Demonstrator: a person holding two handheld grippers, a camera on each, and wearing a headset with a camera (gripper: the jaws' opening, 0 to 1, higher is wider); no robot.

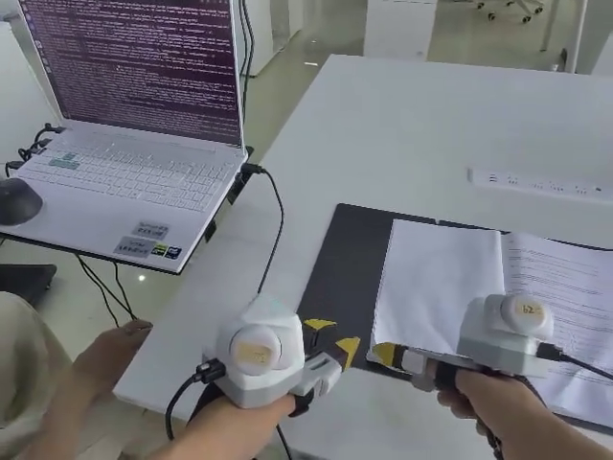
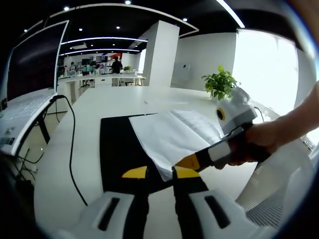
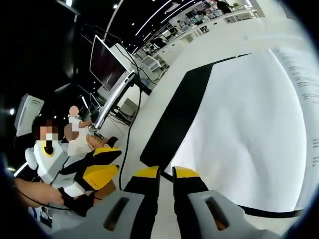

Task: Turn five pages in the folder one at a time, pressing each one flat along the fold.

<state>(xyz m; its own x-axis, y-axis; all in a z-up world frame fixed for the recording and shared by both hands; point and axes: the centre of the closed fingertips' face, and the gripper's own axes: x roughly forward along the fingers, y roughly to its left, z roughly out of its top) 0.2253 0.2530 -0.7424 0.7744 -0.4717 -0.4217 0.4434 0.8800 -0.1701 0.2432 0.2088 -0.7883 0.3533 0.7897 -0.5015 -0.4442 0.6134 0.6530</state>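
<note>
While the left gripper (image 1: 333, 335) holds its fingers narrowly apart at the folder's (image 1: 347, 264) near edge, the right gripper (image 1: 380, 355) meets the page (image 1: 441, 283) corner, fingers almost together.

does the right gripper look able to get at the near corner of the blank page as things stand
Probably yes. The right gripper sits right by the near corner of the blank page, with nothing between them; the left gripper is beside it over the black folder, apart from it.
</note>
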